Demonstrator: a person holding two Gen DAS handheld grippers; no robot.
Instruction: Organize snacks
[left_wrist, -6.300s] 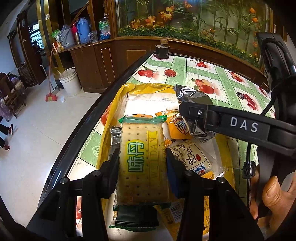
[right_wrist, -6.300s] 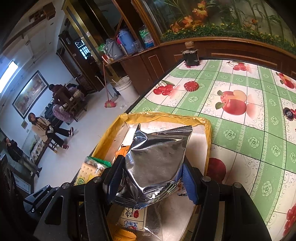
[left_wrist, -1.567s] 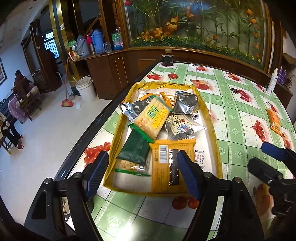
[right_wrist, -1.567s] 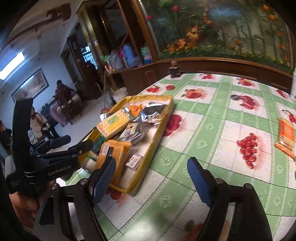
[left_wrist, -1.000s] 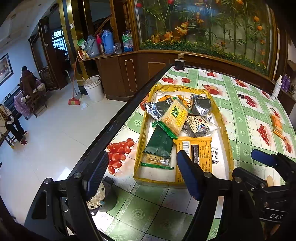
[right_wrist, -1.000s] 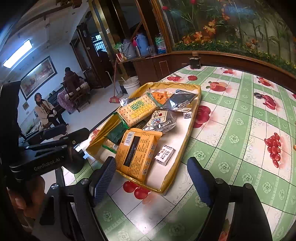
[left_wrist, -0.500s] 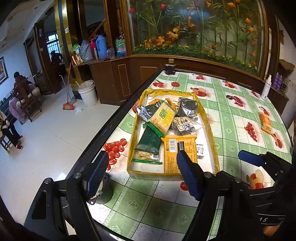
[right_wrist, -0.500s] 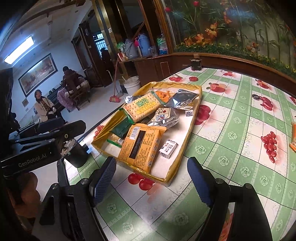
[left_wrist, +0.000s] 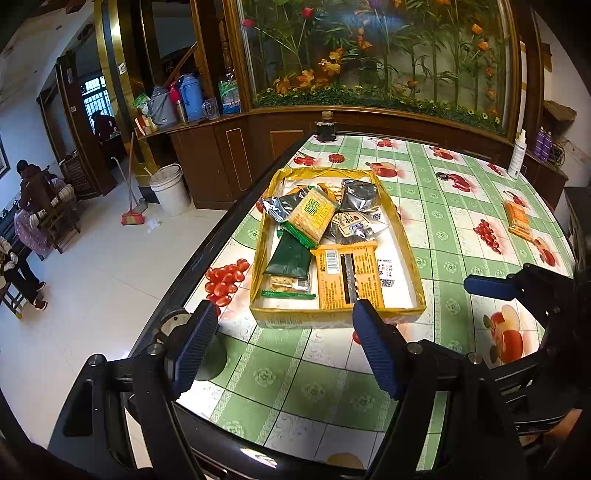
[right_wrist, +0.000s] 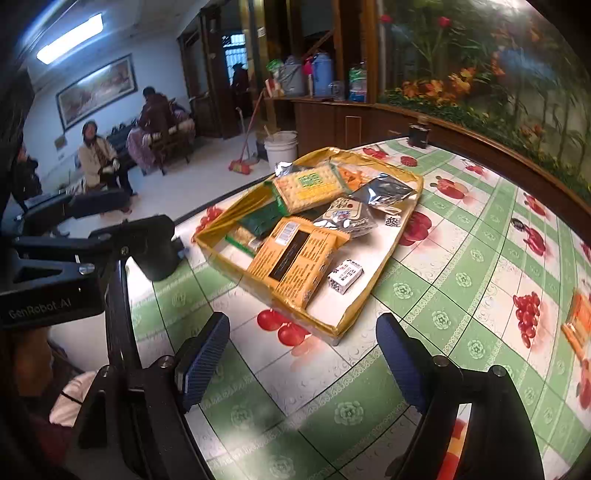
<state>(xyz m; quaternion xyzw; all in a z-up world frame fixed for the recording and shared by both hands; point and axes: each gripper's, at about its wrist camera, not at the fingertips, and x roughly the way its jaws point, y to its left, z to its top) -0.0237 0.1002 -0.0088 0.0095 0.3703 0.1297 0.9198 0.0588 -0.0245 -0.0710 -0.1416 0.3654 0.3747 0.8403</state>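
Observation:
A yellow tray (left_wrist: 334, 318) (right_wrist: 384, 266) sits on the fruit-print table and holds several snack packs: a yellow cracker pack (left_wrist: 311, 216) (right_wrist: 314, 186), a green pack (left_wrist: 290, 256), an orange box (left_wrist: 347, 275) (right_wrist: 295, 260), silver bags (left_wrist: 358, 194) (right_wrist: 388, 192) and a small white box (right_wrist: 345, 275). My left gripper (left_wrist: 282, 345) is open and empty, held back from the tray's near edge. My right gripper (right_wrist: 303, 356) is open and empty, near the tray's near corner. An orange snack pack (left_wrist: 517, 219) (right_wrist: 578, 319) lies alone at the table's right.
A dark jar (left_wrist: 325, 130) stands at the table's far edge. A white spray bottle (left_wrist: 517, 157) stands far right. The table's black edge (left_wrist: 207, 254) runs along the left, with open floor beyond. People sit at the far left (right_wrist: 99, 155).
Both grippers have let go of their packs, opened, and pulled back and up from the tray. The cracker pack and silver bag now lie in the tray.

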